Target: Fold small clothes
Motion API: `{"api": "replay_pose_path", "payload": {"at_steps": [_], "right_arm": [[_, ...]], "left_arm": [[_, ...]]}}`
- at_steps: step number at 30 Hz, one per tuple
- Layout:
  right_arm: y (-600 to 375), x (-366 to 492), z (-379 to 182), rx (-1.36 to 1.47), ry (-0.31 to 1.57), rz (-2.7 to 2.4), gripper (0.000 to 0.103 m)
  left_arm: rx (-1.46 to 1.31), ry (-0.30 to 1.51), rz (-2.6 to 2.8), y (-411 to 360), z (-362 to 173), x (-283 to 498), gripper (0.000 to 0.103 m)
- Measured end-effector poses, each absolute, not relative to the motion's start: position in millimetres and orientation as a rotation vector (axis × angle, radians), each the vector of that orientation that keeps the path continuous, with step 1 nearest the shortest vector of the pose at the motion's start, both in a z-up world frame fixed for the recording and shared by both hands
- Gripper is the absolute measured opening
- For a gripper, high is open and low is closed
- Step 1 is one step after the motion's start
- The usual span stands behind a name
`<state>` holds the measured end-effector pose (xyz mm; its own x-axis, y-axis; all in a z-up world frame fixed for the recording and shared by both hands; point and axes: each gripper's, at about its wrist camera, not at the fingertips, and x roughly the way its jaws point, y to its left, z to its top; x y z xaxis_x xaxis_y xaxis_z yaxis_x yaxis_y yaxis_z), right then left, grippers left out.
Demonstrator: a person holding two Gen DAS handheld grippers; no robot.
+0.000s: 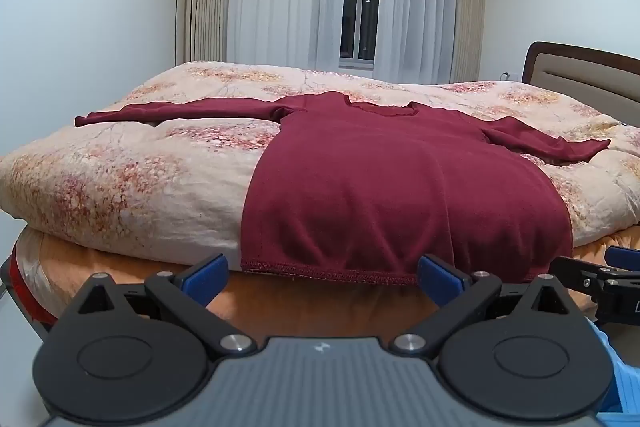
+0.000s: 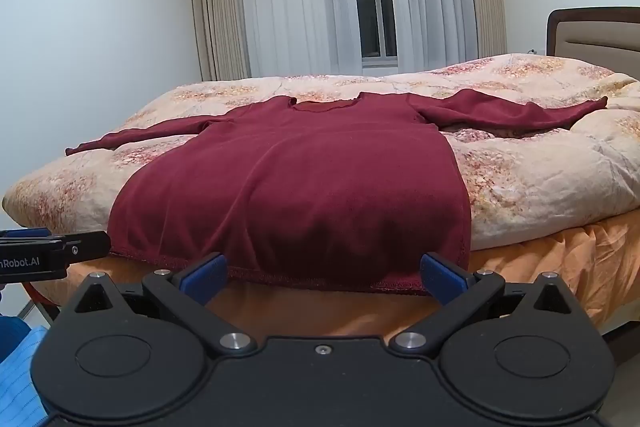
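Two grippers, the left gripper (image 1: 322, 273) and the right gripper (image 2: 323, 273), sit at the bottom centre of their views with blue pads spread wide and grasping nothing. Mid-frame, a maroon long-sleeved top (image 1: 400, 187) lies flat on a floral quilt (image 1: 120, 179), sleeves stretched to either side, hem hanging just beyond the pads at the near bed edge.

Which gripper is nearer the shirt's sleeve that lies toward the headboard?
Right. The right gripper sits at the hem below that sleeve; the left gripper faces the hem's other end. Both are open, holding nothing.
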<state>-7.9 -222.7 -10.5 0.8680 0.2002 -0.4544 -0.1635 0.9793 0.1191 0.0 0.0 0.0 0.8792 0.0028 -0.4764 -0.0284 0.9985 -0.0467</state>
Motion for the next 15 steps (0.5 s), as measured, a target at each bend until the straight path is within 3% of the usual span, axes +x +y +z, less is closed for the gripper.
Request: {"api": "replay_pose_path", "payload": {"at_steps": [15], "right_arm": [[-223.7,-6.9,-11.7,0.079,0.488,0.191,0.103]], "left_arm": [[-0.055,0.503,0.026,-0.5,-1.4,-0.3,0.103]]}}
